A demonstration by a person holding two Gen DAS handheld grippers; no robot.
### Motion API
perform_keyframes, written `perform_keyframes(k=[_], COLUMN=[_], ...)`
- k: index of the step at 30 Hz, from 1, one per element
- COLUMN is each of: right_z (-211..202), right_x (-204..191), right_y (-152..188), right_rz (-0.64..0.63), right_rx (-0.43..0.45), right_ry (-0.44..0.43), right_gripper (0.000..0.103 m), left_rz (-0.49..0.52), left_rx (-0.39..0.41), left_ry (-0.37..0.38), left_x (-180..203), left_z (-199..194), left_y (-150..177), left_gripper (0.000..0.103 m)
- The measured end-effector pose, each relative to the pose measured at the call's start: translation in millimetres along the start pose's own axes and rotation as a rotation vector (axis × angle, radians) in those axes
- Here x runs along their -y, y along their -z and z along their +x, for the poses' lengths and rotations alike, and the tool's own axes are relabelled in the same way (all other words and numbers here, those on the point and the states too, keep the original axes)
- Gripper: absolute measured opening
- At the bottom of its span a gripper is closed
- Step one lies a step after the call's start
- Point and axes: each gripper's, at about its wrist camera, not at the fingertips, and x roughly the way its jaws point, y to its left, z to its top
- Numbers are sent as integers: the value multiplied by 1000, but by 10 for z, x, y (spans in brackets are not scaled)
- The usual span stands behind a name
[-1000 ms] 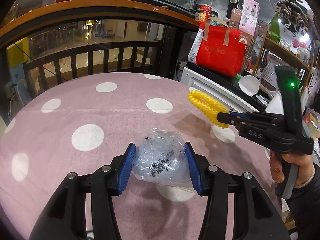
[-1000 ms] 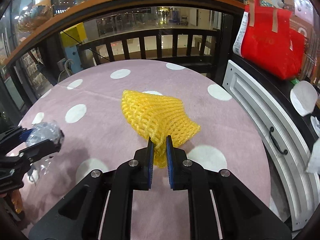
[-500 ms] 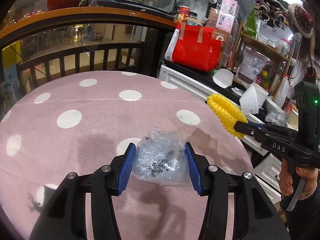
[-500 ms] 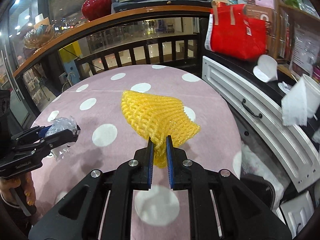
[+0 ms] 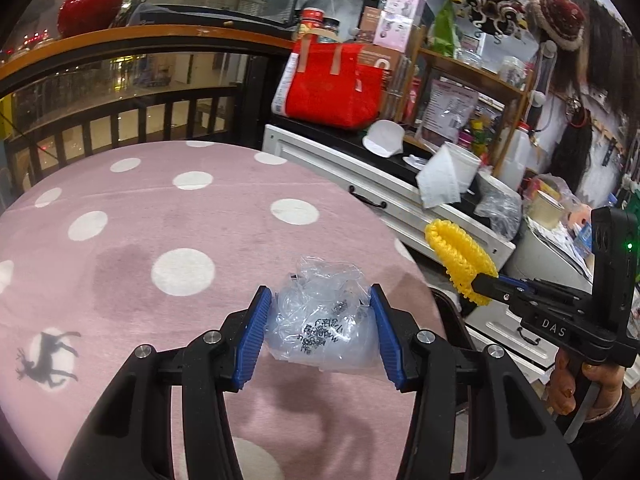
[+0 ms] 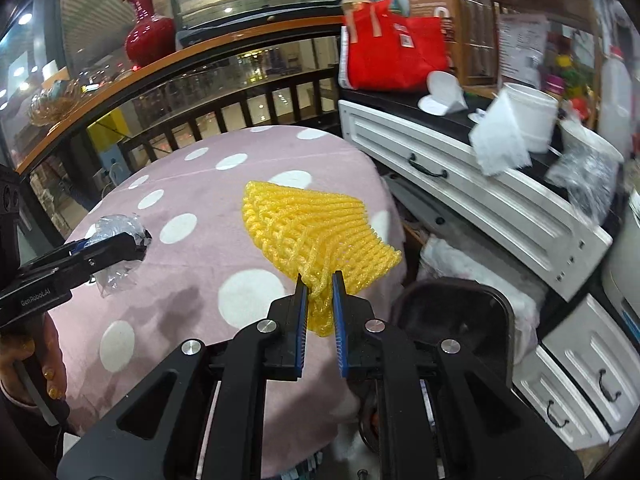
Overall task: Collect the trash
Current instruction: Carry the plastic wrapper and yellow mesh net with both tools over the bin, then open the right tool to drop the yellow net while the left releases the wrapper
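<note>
Jaws of the left gripper [image 5: 318,322] are set fairly wide and are pressed against a crumpled clear plastic bag [image 5: 322,326], while those of the right gripper [image 6: 320,302] are closed narrowly on a yellow foam net sleeve [image 6: 316,226]. Both loads are held clear above the right edge of the desk [image 5: 140,216], which is covered by a pink cloth with white dots. Beyond that edge a white drawer cabinet [image 6: 472,200] is seen, with a red bag [image 6: 394,54], a white tub [image 6: 530,118] and loose white paper [image 6: 500,142] on its dark top. A dark bin [image 6: 454,326] stands low between desk and cabinet, just right of the sleeve's lower end. A black railing [image 5: 132,120] runs behind the desk, with a red vase [image 5: 90,6] on the ledge above. The bag is wrinkled, with black print on its near face, and fills the gap between the blue pads [image 5: 252,338]. The sleeve fans out forward from the closed tips, its bunched end pinched between them.
</note>
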Motion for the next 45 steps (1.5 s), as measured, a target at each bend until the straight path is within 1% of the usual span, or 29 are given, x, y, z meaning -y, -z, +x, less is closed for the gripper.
perform_keyframes(k=[7,13,16,20,22,25,26,27,28,30,31,32,36,43,45], right_z=[-186,-153,-24,193,330,508,580,642,681,711,695,677,547,101,-33], right_x=[439,803,1002,1168,1239,1341,1376,1406,1424,1455,1459,1457,1489,1632,1669], right_y=[244,467,583,736,822,944,992,1037,1075,1158,1183,1198,1224,1200,1196], right_rz=[88,148,198,219,235,261,267,273,281,306,312,313,332,365,374], right_rx=[-3,-34,-74,-126,-160,-188,-204,-222,-232,-238,-234,-229,-216,-140,-118], right_ry=[76,168,203,262,261,276,288,309,317,304,304,304,300,346,363], right_gripper=[12,13,13,13,13,13,17,24,28,51,56,58,58,59,64], left_rz=[62,110,135,162,176,197,205,217,223,232,235,241,259,282,289], left_rx=[-5,-27,-37,-47,-53,-71,-74,-78,-83,-103,-109,-115,-146,-204,-223], left_ry=[66,124,147,179,190,215,222,226,227,240,243,245,259,282,285], left_x=[421,761,897,1065,1131,1258,1298,1347,1379,1452,1480,1503,1604,1785,1830], left_z=[34,122,158,209,236,300,324,354,373,434,459,480,590,849,935], left_y=[59,106,126,161,176,202,206,219,231,262,277,290,346,449,486], left_gripper=[49,49,49,49,49,49,49,49,49,49,49,49,49,49,49])
